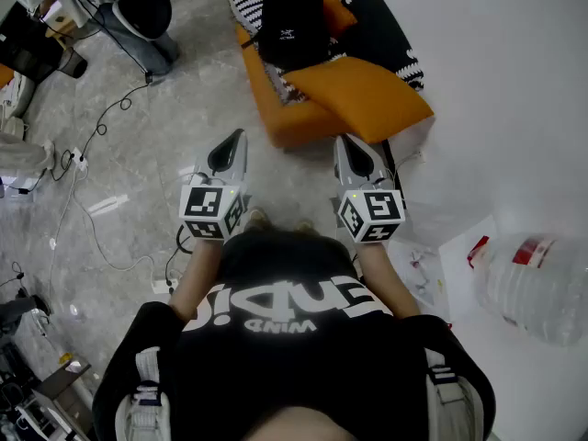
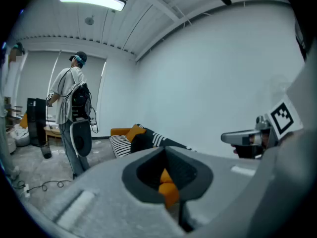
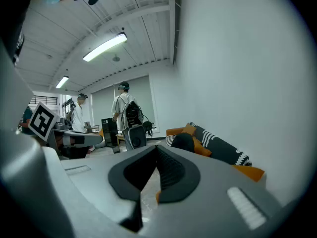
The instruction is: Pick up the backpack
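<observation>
The black backpack (image 1: pixel 292 21) sits on an orange sofa (image 1: pixel 303 122) with a black-and-white striped throw, ahead of both grippers on the floor's far side. My left gripper (image 1: pixel 234 145) and right gripper (image 1: pixel 349 150) are held side by side at chest height, both shut and empty, short of the sofa's near end. In the left gripper view the backpack (image 2: pixel 140 142) shows as a dark lump just above the shut left gripper (image 2: pixel 165 148). The right gripper view has the backpack (image 3: pixel 183 142) beyond the shut right gripper (image 3: pixel 157 148).
A big orange cushion (image 1: pixel 367 95) lies on the sofa's near end. A large clear water jug (image 1: pixel 533 288) stands at the right by the white wall. Cables (image 1: pixel 92 145) trail over the grey floor at left. A person (image 2: pixel 72 108) stands across the room beside a black chair.
</observation>
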A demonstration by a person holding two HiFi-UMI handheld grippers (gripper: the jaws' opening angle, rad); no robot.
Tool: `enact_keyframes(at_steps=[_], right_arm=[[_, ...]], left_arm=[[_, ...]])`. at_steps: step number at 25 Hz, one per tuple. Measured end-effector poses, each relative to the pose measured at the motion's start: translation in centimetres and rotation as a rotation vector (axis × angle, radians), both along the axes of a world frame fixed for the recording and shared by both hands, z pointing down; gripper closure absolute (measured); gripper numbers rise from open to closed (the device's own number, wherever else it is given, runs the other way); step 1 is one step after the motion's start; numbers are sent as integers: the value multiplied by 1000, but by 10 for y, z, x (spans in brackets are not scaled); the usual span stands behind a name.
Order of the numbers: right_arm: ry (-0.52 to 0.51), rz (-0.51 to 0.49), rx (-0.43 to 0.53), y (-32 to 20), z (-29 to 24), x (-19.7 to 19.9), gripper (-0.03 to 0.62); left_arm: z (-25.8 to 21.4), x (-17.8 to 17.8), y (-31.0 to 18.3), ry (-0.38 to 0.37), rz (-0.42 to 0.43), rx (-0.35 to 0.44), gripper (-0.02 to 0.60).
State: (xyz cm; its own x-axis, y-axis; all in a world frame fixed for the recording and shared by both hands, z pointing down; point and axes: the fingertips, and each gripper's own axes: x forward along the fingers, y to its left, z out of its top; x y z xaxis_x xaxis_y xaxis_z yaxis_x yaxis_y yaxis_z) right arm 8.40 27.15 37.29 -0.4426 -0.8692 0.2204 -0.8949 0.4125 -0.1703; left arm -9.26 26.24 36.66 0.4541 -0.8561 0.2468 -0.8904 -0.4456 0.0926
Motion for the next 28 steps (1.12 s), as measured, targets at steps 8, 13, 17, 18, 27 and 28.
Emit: enact_keyframes(at_steps=[8, 13, 17, 18, 27, 28], right_arm=[[-8, -8, 2, 0, 0, -1, 592], [-34, -17, 6, 1, 0, 5, 592], [-60, -33, -7, 8, 6, 16, 592], [-67, -37, -10, 10, 8, 19, 592], [-75, -79, -47, 15, 36, 41, 592], [-76, -80, -52, 12, 38, 42, 592]], left_arm=[[1, 0, 1, -1, -3, 0, 580], [5, 4, 5, -9, -13, -9, 581], [7, 8, 9, -17, -32, -5, 581], [8, 9, 10, -18, -39, -3, 581], [13, 29, 12, -15, -82, 21, 580], [14, 30, 10, -12, -82, 16, 580]])
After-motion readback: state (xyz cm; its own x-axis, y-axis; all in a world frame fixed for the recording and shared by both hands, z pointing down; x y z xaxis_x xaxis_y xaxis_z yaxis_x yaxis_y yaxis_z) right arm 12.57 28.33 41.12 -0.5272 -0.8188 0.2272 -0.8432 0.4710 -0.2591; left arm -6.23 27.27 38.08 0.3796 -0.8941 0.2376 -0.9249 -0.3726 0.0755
